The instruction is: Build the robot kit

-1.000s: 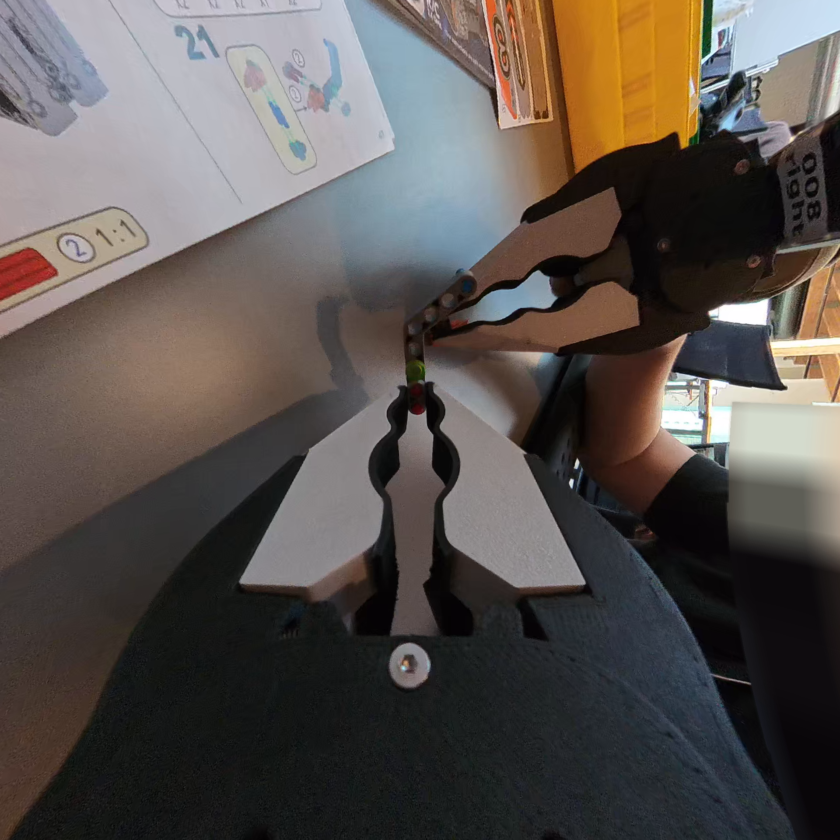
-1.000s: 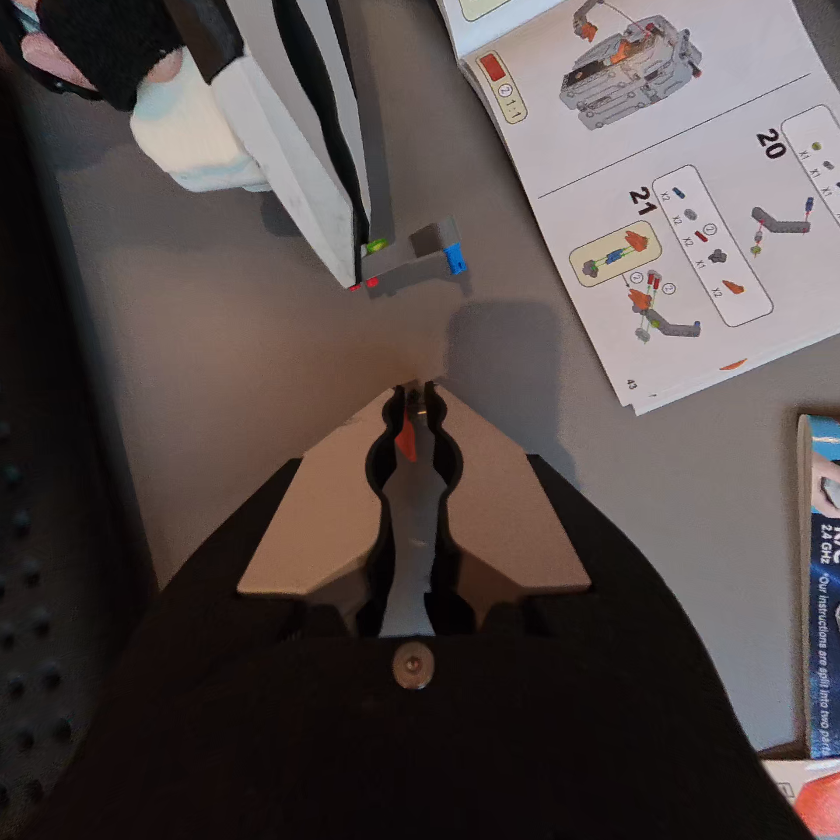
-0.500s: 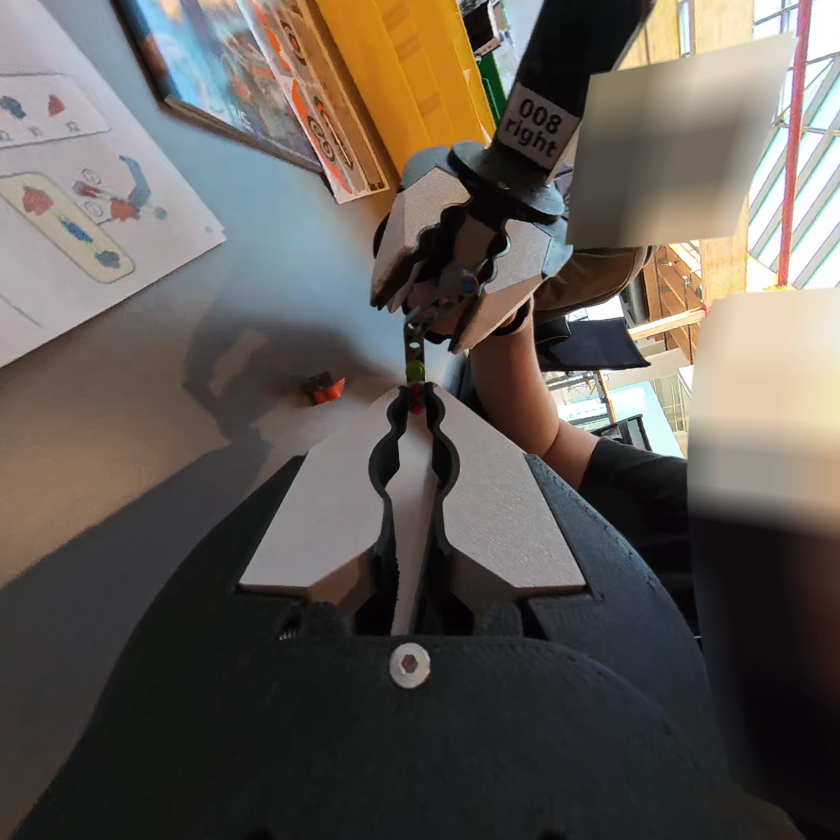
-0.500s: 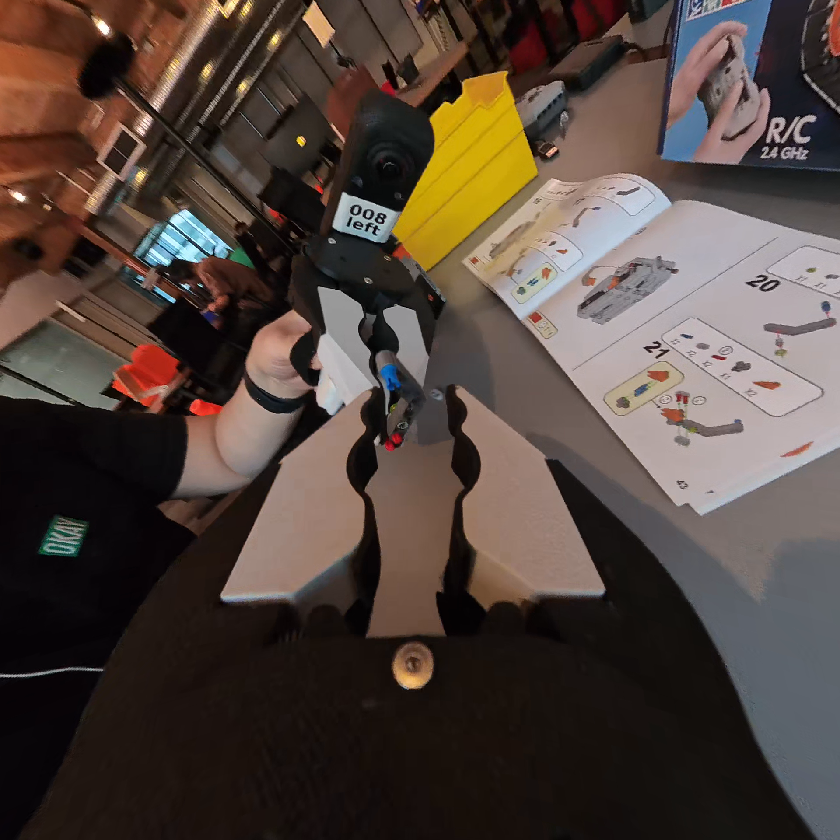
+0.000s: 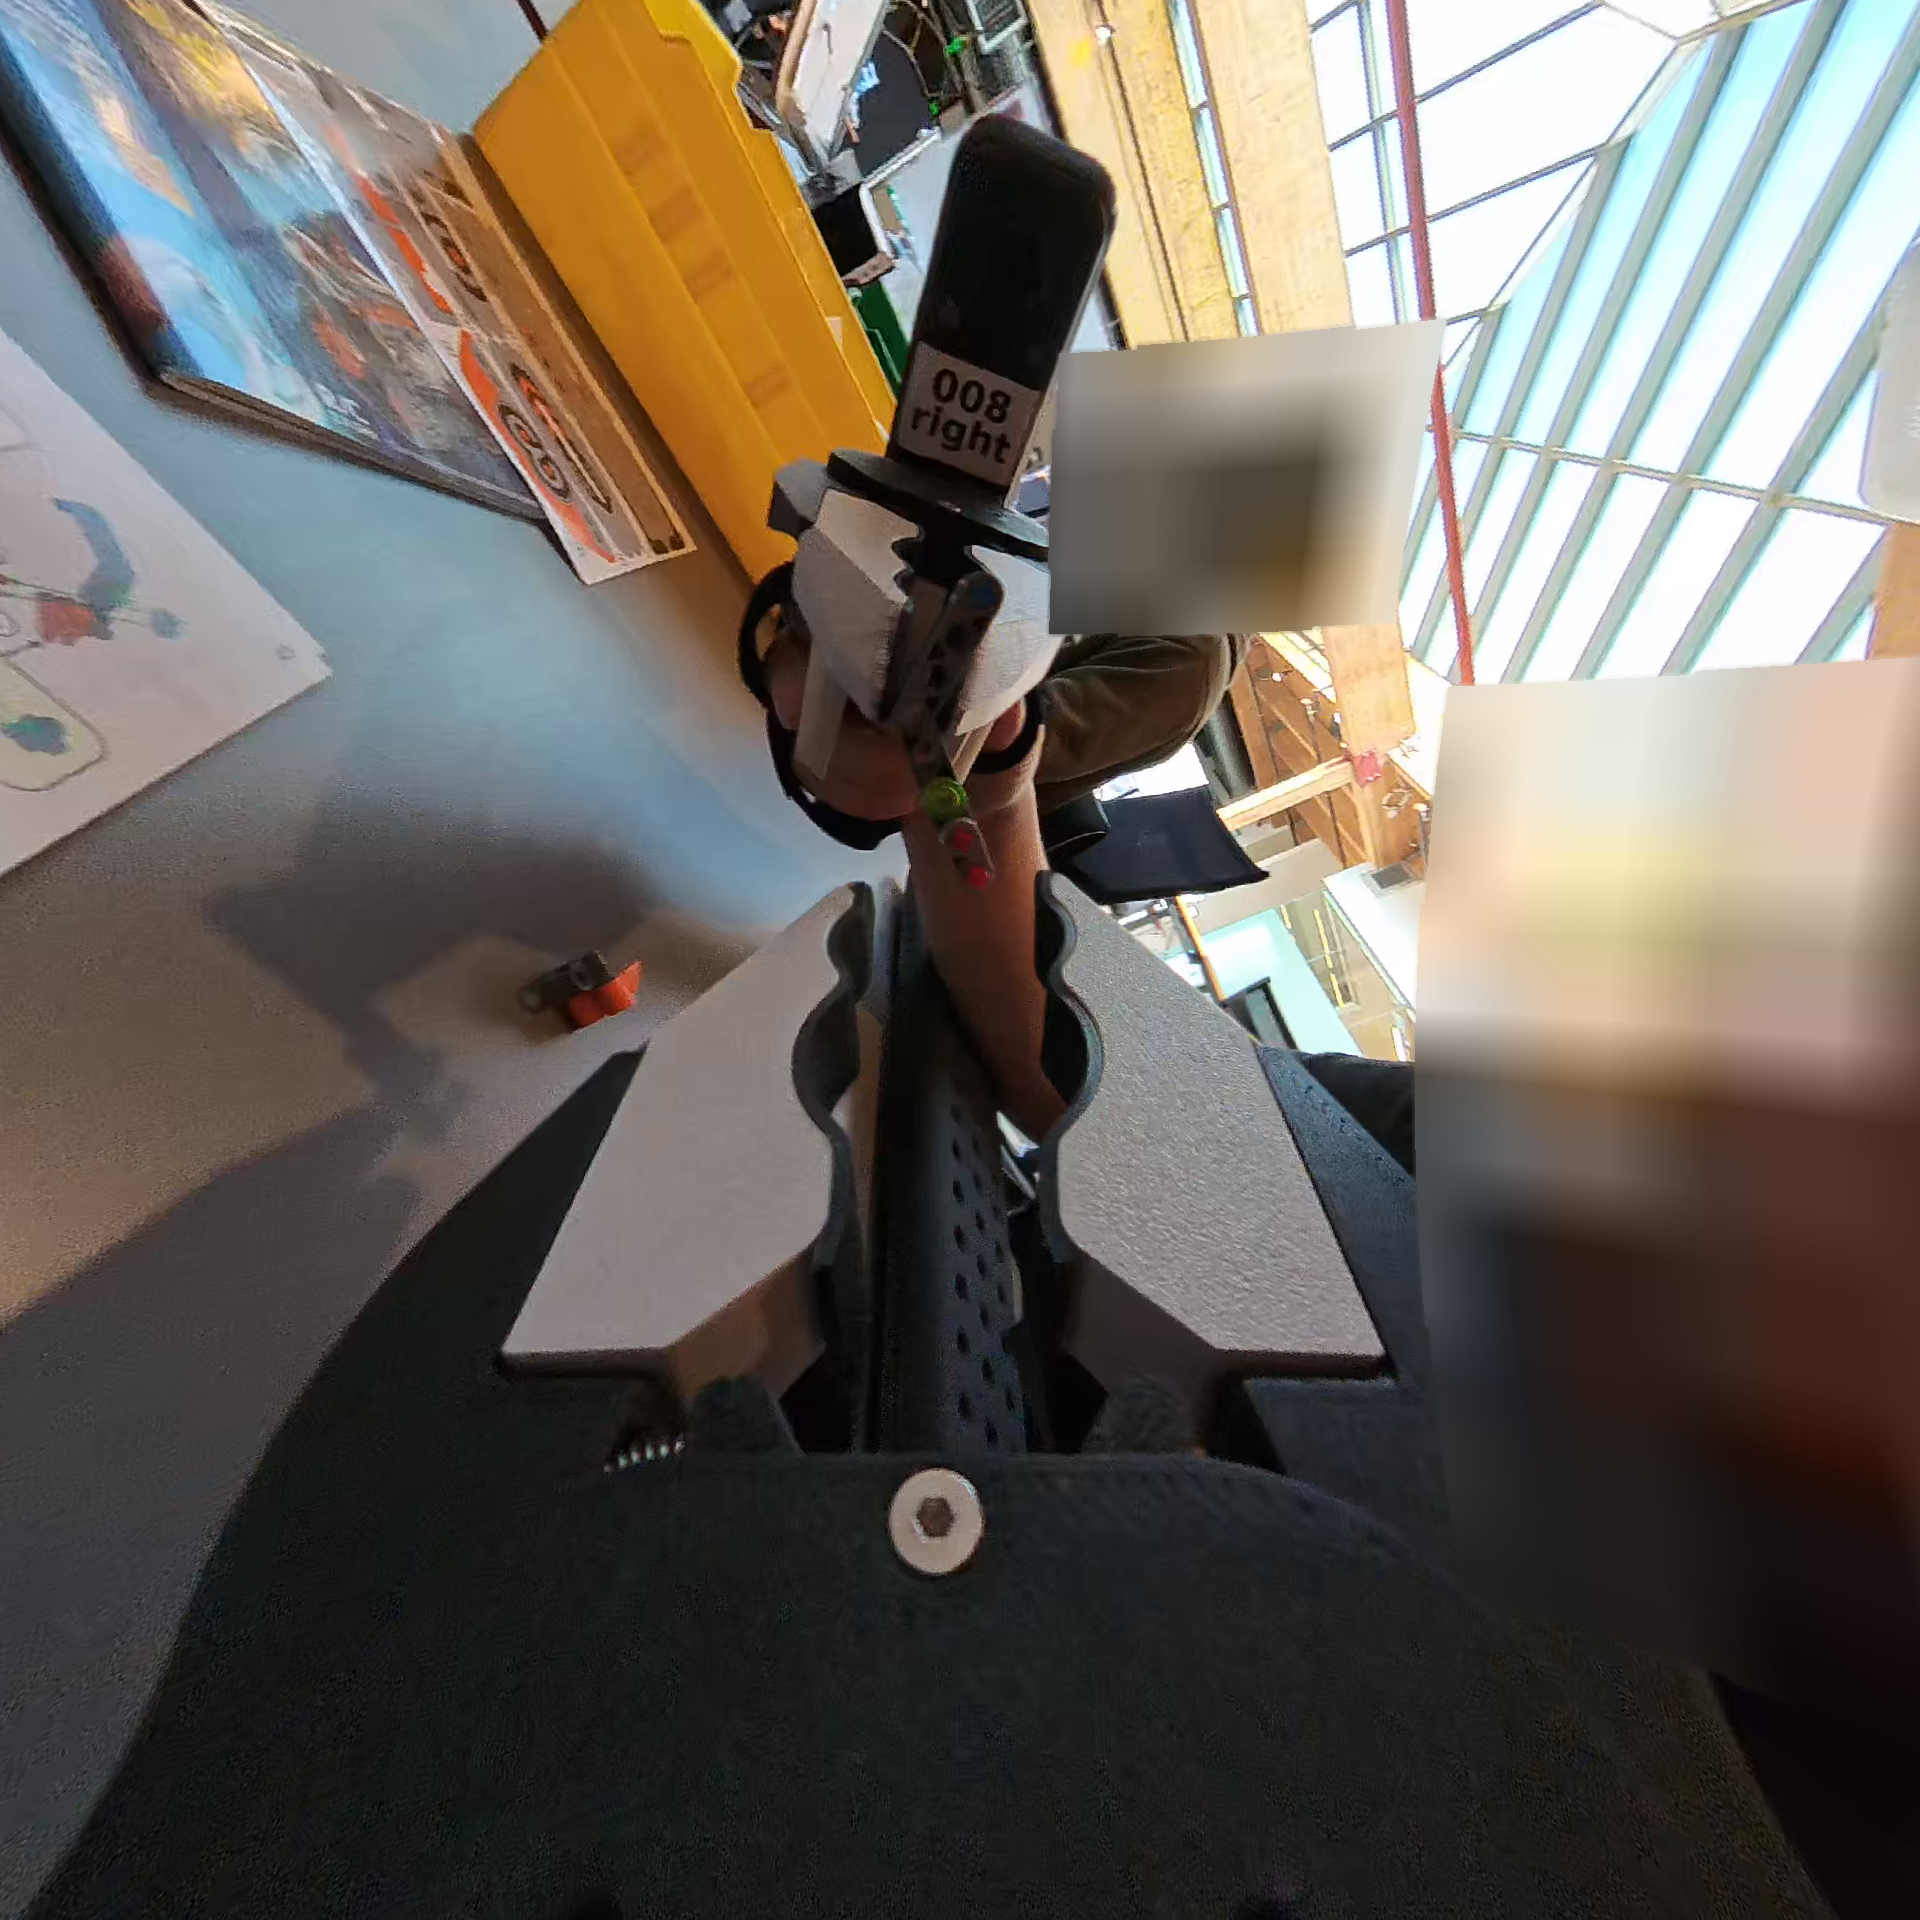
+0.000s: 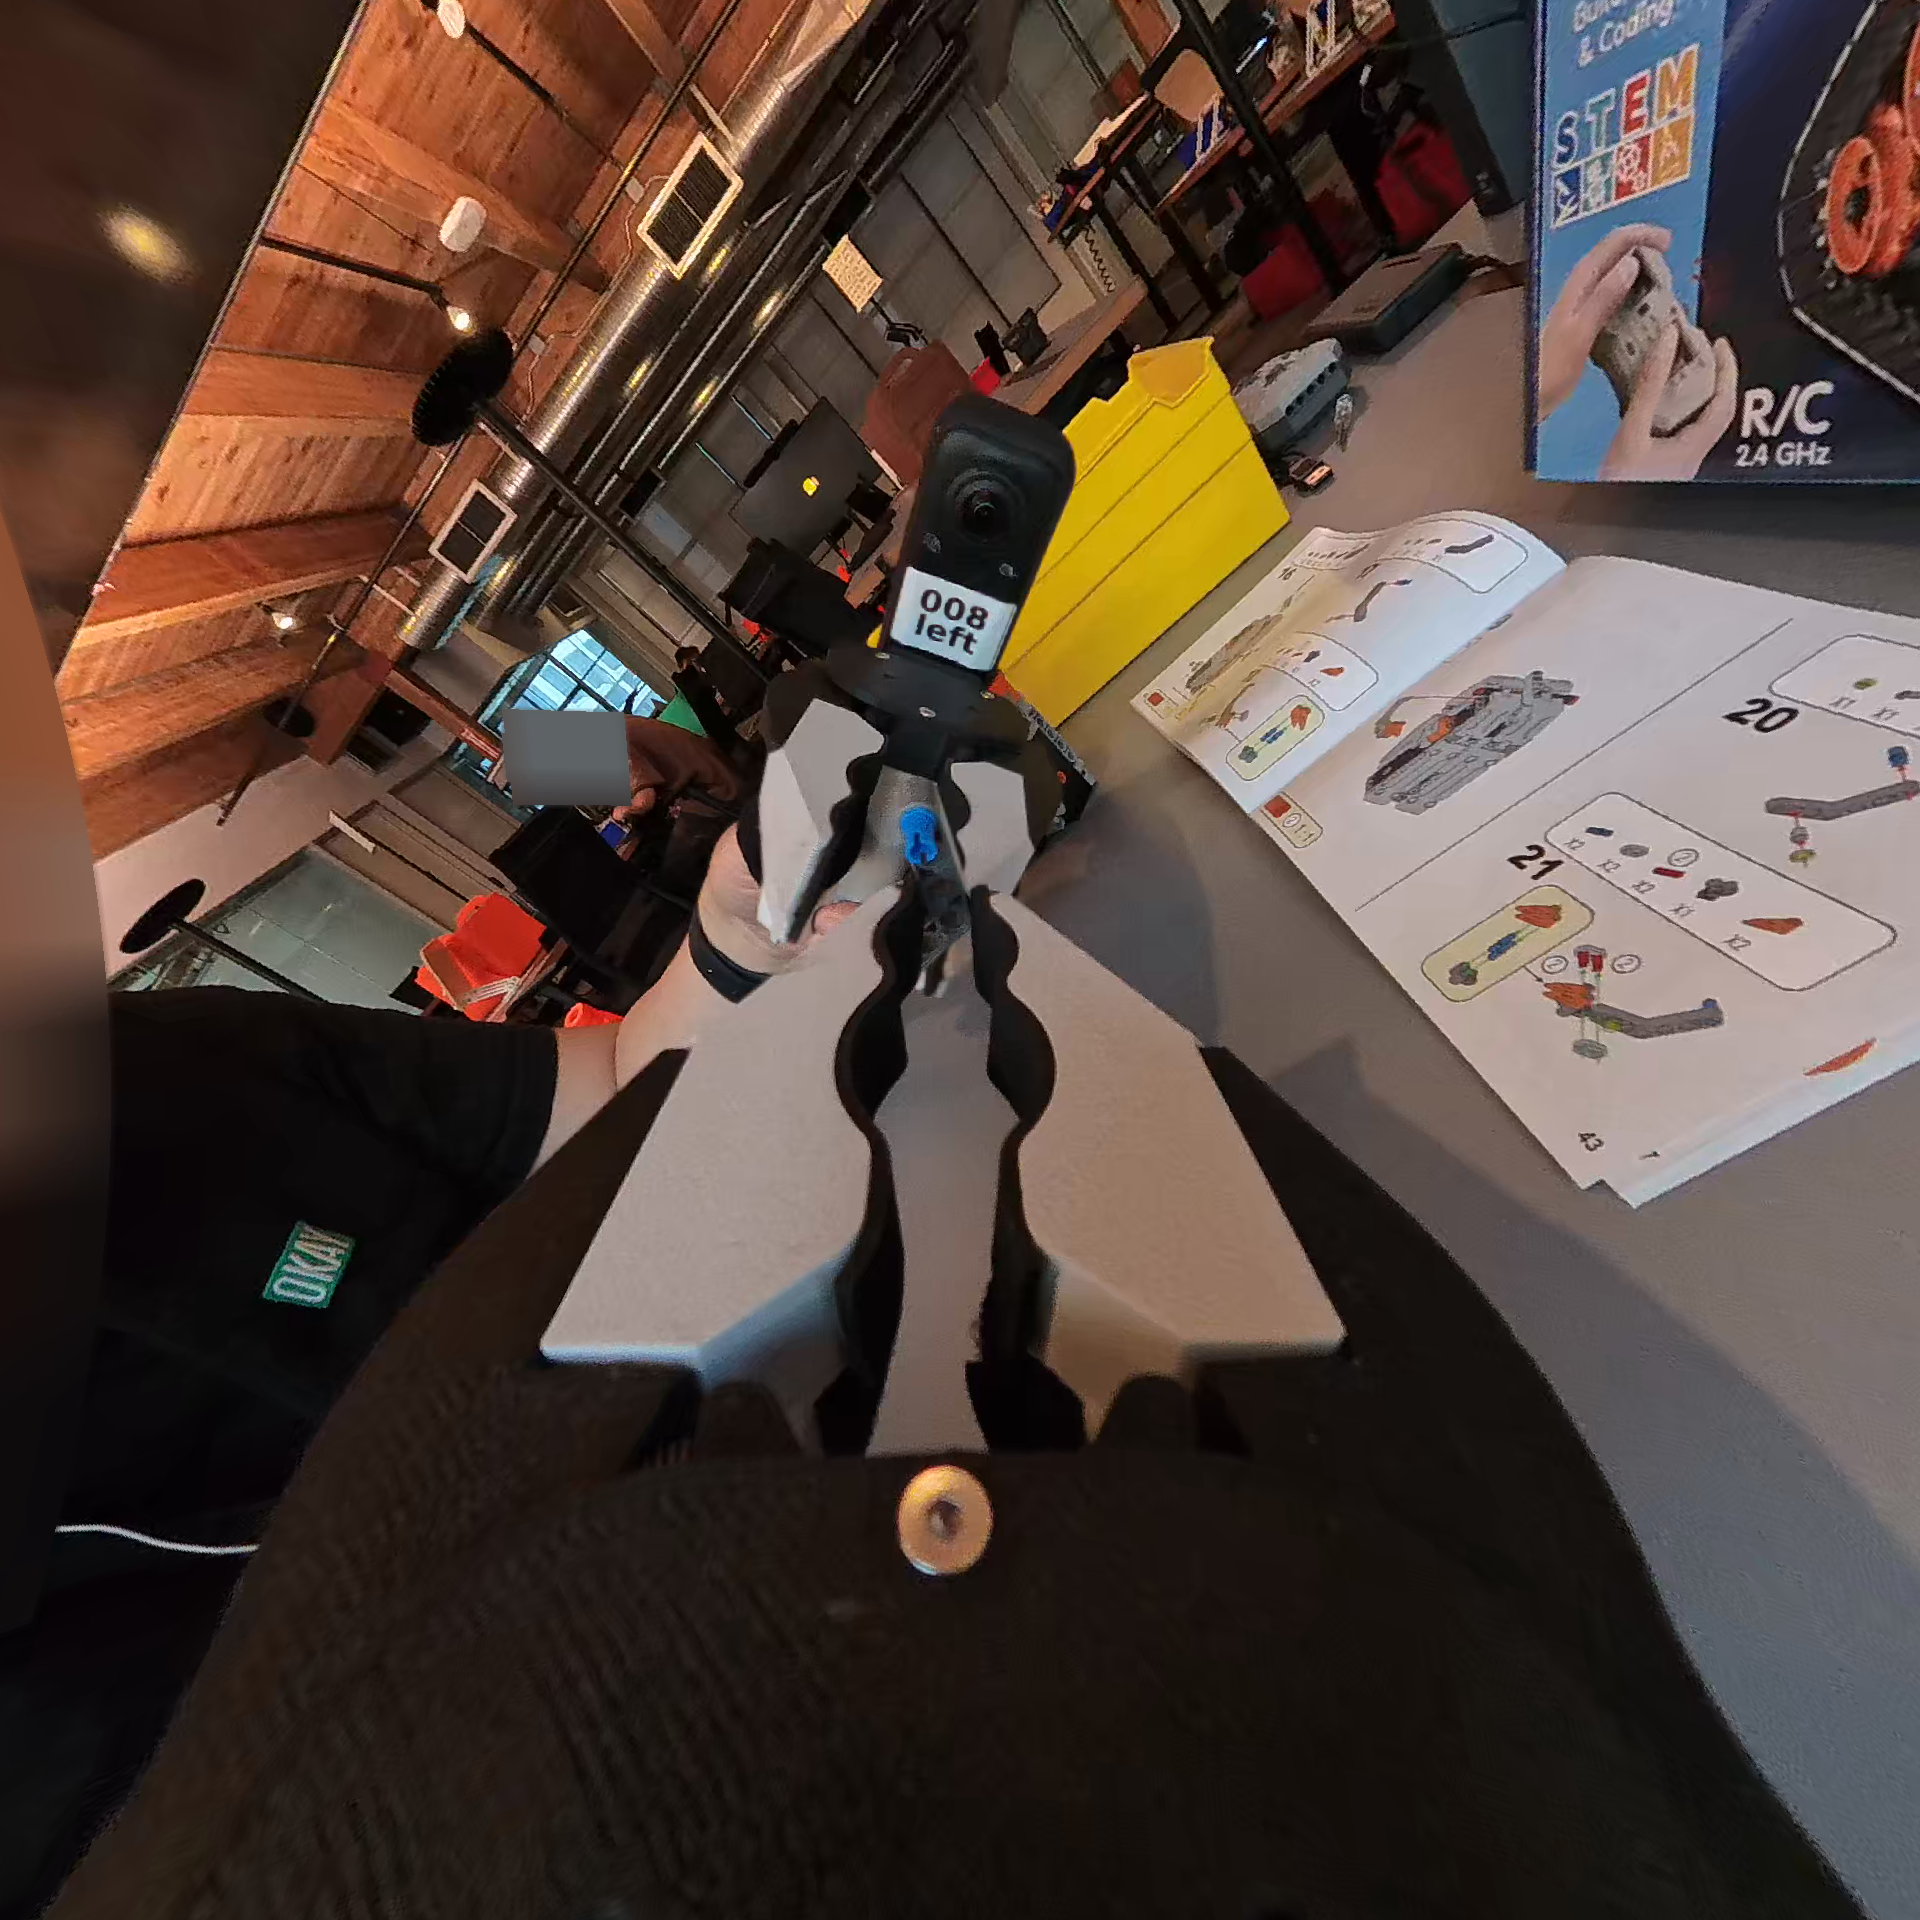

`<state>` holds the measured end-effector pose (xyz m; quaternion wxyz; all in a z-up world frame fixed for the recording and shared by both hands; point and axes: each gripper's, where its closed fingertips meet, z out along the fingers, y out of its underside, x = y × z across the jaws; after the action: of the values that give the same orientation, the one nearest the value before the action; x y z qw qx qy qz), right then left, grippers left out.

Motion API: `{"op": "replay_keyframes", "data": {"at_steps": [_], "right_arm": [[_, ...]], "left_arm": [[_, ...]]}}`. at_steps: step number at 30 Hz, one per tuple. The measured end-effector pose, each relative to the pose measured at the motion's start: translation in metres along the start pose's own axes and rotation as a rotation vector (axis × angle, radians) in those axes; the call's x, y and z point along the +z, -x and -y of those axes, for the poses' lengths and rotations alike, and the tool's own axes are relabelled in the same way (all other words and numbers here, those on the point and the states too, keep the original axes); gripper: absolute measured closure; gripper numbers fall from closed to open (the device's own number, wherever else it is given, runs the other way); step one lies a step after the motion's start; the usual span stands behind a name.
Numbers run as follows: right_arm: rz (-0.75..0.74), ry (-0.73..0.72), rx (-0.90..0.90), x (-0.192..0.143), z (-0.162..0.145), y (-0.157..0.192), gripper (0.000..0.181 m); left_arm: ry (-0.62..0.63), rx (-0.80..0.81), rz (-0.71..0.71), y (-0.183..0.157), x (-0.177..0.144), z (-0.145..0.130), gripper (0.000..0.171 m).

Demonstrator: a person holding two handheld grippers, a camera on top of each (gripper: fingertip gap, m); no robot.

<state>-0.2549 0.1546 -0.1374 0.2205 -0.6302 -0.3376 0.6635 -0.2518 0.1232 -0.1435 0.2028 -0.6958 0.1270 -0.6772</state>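
Observation:
A grey bent beam (image 5: pixel 935 665) carries a green pin (image 5: pixel 943 798), red pins (image 5: pixel 971 857) and a blue pin (image 6: pixel 916 831). My right gripper (image 6: pixel 943 914) is shut on the beam's upper arm and holds it in the air above the table; it also shows in the left wrist view (image 5: pixel 914 727). My left gripper (image 5: pixel 951 904) is open and empty, its tips on either side of the beam's red-pin end without touching. It faces the right gripper in the right wrist view (image 6: pixel 894 862). A small orange and grey piece (image 5: pixel 587 992) lies on the table.
An open instruction booklet (image 6: pixel 1558 831) lies on the grey table (image 6: pixel 1558 1455), with a yellow bin (image 6: pixel 1143 540) and a blue product box (image 6: pixel 1714 239) behind it. A person's forearm (image 5: pixel 987 987) and black sleeve are close to the grippers. Left and right tips are no more than a few centimetres apart.
The right gripper dropped the orange piece on the table and closed on the beam. The left gripper has opened and let go of the beam. Both grippers have tilted up.

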Motion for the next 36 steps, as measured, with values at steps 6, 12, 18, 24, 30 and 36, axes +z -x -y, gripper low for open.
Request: {"op": "replay_keyframes", "data": {"at_steps": [6, 12, 18, 24, 30, 36], "right_arm": [[-0.029, 0.034, -0.026, 0.005, -0.006, -0.004, 0.173], [-0.055, 0.05, -0.058, 0.008, -0.009, -0.007, 0.173], [-0.068, 0.068, -0.068, 0.009, -0.012, -0.009, 0.173], [-0.063, 0.051, -0.137, 0.008, -0.006, -0.002, 0.151], [-0.407, 0.34, -0.383, -0.013, -0.033, -0.025, 0.17], [-0.612, 0.691, -0.523, -0.008, -0.082, -0.053, 0.166]], "left_arm": [[0.005, 0.005, 0.027, 0.004, 0.004, -0.003, 0.154], [0.032, 0.024, 0.073, 0.01, 0.004, -0.007, 0.165], [0.06, 0.012, 0.086, 0.014, 0.005, -0.012, 0.166], [0.063, 0.067, 0.091, 0.008, 0.002, -0.009, 0.166], [-0.084, 0.338, 0.197, -0.02, -0.02, 0.021, 0.166], [-0.153, 0.445, 0.323, -0.027, -0.039, 0.034, 0.166]]}}
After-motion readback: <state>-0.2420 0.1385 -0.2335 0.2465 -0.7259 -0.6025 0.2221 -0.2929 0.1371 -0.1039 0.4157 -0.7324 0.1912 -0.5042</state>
